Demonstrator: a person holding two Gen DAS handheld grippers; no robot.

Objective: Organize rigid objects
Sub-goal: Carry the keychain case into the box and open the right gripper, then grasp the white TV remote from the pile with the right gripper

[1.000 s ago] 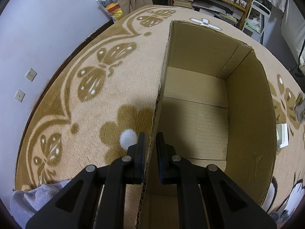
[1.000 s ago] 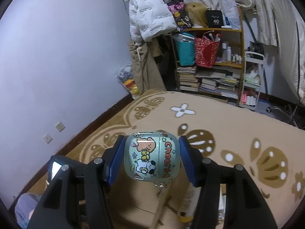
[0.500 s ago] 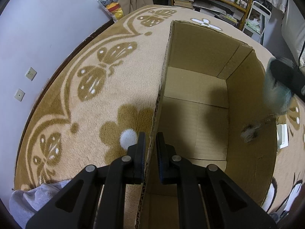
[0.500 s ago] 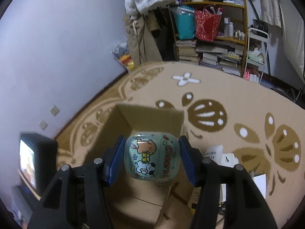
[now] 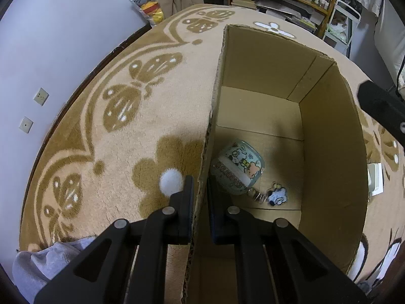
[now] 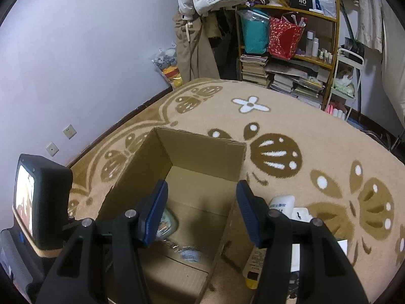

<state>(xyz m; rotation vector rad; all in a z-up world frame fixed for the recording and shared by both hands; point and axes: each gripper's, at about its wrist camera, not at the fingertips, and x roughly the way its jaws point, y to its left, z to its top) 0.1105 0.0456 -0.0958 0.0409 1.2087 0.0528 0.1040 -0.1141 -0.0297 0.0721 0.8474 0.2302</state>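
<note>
Cardboard box (image 5: 329,131) stands open on the patterned carpet (image 5: 121,131), filling the centre and right of the left wrist frame. Its left wall runs down to the lower middle of that frame, where the left hand-held gripper (image 5: 200,192) is clenched on the wall's edge, one finger outside over the carpet and one inside the box. On the box floor, just beside that inner finger, lies the cartoon-printed case (image 5: 238,167) on its side, with a small blue charm (image 5: 277,196) on a short chain to its lower right. In the right wrist frame the right hand-held gripper (image 6: 202,210) hangs released above the box, its blue-padded fingers (image 6: 154,212) spread wide with nothing between them; the case (image 6: 167,224) shows partly behind the left pad, in the lower left of the box.
</note>
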